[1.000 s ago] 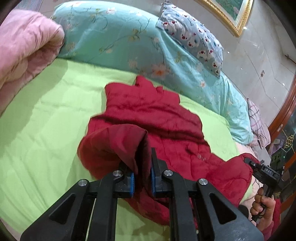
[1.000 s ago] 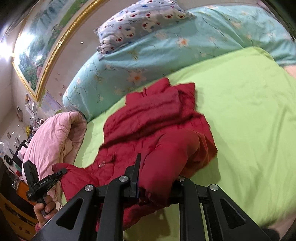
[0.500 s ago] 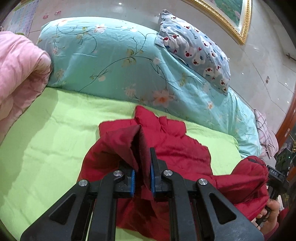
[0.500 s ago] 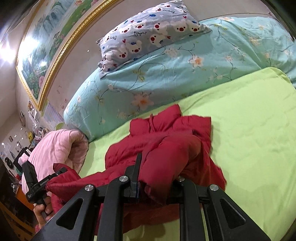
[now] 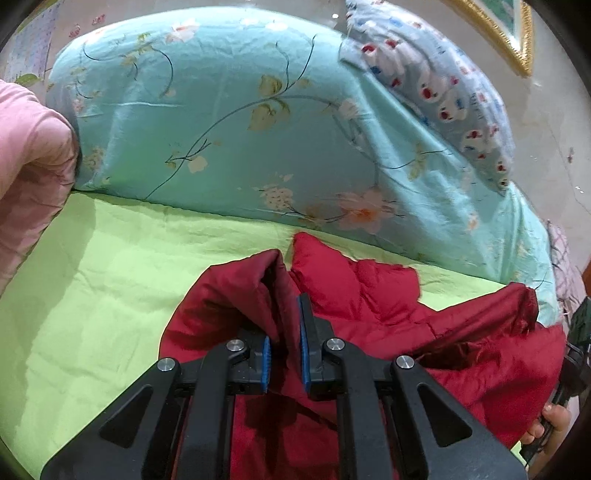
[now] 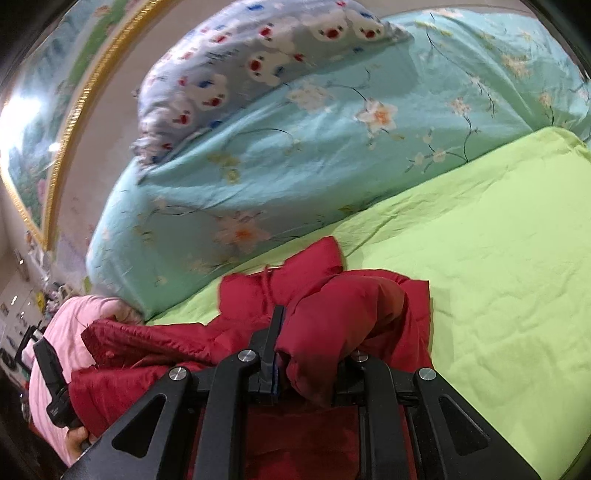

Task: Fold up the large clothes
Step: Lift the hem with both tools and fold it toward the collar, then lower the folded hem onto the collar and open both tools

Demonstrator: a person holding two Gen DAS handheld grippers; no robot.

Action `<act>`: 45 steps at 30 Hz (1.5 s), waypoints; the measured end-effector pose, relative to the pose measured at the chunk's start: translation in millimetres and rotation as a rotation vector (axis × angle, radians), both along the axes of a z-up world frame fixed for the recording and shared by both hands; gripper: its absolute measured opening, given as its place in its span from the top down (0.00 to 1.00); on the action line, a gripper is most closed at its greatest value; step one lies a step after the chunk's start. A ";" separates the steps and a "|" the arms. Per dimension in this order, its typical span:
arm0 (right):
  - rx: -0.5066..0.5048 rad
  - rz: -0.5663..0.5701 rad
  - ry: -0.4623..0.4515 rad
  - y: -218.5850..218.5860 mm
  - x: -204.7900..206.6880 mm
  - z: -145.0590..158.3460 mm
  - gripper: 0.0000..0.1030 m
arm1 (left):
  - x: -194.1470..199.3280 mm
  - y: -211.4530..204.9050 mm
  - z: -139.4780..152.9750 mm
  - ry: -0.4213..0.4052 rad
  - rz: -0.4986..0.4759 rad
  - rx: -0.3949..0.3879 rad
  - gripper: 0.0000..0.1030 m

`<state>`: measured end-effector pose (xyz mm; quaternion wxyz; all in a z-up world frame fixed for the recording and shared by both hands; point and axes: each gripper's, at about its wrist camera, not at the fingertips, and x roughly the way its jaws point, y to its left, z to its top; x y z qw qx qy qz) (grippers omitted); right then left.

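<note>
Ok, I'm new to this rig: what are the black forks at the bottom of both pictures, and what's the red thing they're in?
Each fork is a hand-held two-finger gripper with a camera looking along its fingers. One picture is from the left gripper, the other from the right gripper. Both are shut on folds of a red padded jacket, which lies on a green sheet. Behind it are a floral turquoise quilt, a printed pillow and a pink blanket.

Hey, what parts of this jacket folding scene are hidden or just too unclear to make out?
- Right gripper, right wrist view: one finger is buried under the red jacket.
- Jacket's near edge, left wrist view: hidden behind the left gripper.
- Framed picture, left wrist view: cut off by the edge.
- Pillow, right wrist view: print blurred.
</note>
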<state>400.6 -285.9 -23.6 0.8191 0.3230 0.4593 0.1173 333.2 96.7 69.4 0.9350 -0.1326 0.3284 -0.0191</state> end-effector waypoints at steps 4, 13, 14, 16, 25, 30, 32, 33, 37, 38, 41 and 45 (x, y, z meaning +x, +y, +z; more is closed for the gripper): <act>-0.014 -0.030 0.040 -0.5 24.2 -26.9 0.85 | 35.8 3.0 -15.2 0.041 0.027 0.008 0.90; -0.025 -0.091 0.106 8.2 69.8 -78.5 0.85 | 101.2 1.2 -48.0 0.105 0.067 0.047 0.90; -0.032 -0.094 0.105 10.3 75.2 -80.3 0.85 | 105.9 2.9 -50.5 0.110 0.076 0.044 0.90; -0.046 -0.093 0.107 14.0 86.6 -85.0 0.85 | 115.0 5.8 -55.4 0.126 0.087 0.035 0.90; -0.104 -0.083 0.191 29.3 116.1 -125.0 0.85 | 125.8 24.4 -62.3 0.147 0.049 -0.011 0.78; -0.114 -0.088 0.213 29.3 119.1 -134.2 0.85 | 94.5 35.5 -43.4 0.102 0.053 0.020 0.64; -0.117 -0.095 0.222 30.2 121.9 -136.4 0.85 | 76.7 37.0 -39.5 0.091 0.031 0.010 0.64; -0.105 -0.097 0.229 29.0 122.8 -137.7 0.83 | 64.2 36.5 -37.6 0.085 0.013 -0.002 0.64; -0.058 -0.095 0.242 26.3 124.9 -133.0 0.75 | 27.4 22.2 -35.6 0.080 -0.051 -0.014 0.64; -0.056 -0.094 0.239 24.7 123.4 -127.7 0.72 | 19.2 17.1 -36.5 0.079 -0.070 -0.019 0.64; -0.065 -0.090 0.209 19.9 116.0 -109.2 0.65 | -2.5 -10.2 -37.6 0.074 -0.158 -0.033 0.64; -0.130 -0.101 0.158 12.7 104.7 -83.4 0.40 | -23.0 -41.4 -40.3 0.072 -0.260 -0.032 0.64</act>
